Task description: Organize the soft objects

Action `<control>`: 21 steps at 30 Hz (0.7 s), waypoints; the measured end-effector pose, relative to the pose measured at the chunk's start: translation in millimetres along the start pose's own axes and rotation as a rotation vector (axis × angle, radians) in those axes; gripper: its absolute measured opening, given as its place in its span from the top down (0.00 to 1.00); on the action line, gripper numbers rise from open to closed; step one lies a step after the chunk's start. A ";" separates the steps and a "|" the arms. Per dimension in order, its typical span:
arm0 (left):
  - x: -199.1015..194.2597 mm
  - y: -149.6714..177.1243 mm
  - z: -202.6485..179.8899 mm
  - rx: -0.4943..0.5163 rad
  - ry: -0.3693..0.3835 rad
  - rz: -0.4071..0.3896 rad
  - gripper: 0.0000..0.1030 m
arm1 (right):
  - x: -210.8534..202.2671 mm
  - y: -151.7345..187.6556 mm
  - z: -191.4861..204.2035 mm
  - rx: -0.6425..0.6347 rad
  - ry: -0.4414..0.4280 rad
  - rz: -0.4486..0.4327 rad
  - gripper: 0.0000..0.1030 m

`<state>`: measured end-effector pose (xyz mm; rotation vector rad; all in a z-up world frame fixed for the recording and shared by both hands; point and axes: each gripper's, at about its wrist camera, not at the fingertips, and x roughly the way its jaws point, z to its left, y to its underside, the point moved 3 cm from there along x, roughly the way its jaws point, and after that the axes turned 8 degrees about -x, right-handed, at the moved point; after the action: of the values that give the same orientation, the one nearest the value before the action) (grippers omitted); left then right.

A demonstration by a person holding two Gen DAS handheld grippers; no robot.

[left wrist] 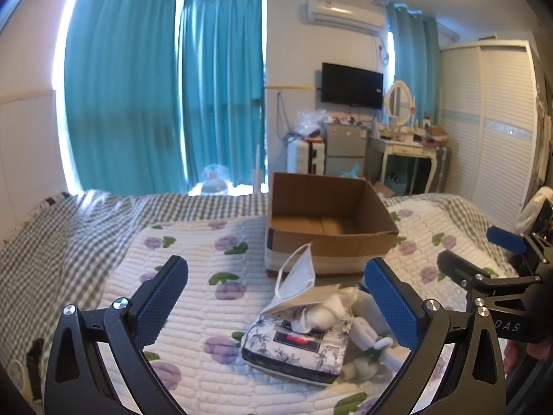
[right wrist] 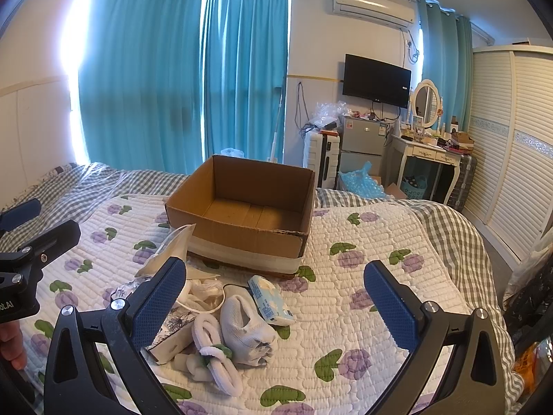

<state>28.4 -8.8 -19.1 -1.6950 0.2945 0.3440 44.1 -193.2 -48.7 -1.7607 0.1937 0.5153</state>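
Soft objects (right wrist: 221, 325) lie heaped on the bed (right wrist: 363, 304) just before the empty cardboard box (right wrist: 242, 238); left gripper (left wrist: 276, 311) and right gripper (right wrist: 273, 307) hover spread, grasping nothing. A pinch may drag tangled neighbours along

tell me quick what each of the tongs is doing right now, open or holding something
Left tongs: open, holding nothing, above the floral fabric tissue pouch.
Right tongs: open, holding nothing.

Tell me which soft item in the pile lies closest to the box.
The white face mask, propped upright right against the box front. The floral tissue pouch, socks and small tissue pack lie further back.
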 end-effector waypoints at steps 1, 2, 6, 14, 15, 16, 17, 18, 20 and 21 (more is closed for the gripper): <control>0.0 -0.1 0.1 0.000 0.000 0.000 0.00 | -0.1 0.6 -0.3 0.000 -0.001 0.000 0.00; -0.1 0.0 0.0 0.000 0.000 0.000 0.00 | 0.1 -0.1 0.0 0.000 -0.001 0.001 0.00; -0.4 0.4 -0.4 -0.002 0.002 -0.001 0.00 | -0.2 0.6 0.2 -0.001 -0.001 0.001 0.00; -0.4 0.2 -0.8 -0.002 0.001 0.000 0.00 | 1.2 -0.6 2.5 -0.008 -0.006 0.004 0.00; -0.6 0.4 -1.1 -0.002 0.002 0.000 0.00 | 1.0 -0.6 2.6 -0.009 -0.006 0.004 0.00; -0.2 0.0 -0.8 -0.002 0.001 0.000 0.00 | 1.0 -0.9 2.6 -0.011 -0.007 0.004 0.00; -0.3 0.2 -1.1 -0.002 0.001 0.000 0.00 | 1.2 -2.0 3.4 -0.012 -0.007 0.004 0.00; -0.4 0.3 -1.5 -0.001 0.001 0.000 0.00 | 0.9 -2.1 3.4 -0.012 -0.007 0.003 0.00; -0.3 -0.1 -1.2 -0.001 0.000 0.000 0.00 | 1.3 -3.0 3.9 -0.013 -0.008 0.003 0.00; -0.2 -0.3 -1.0 -0.001 0.000 0.000 0.00 | 1.4 -3.1 4.0 -0.013 -0.007 0.003 0.00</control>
<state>28.3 -9.7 -18.6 -1.6959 0.2949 0.3445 45.6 -188.4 -47.2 -1.7713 0.1886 0.5253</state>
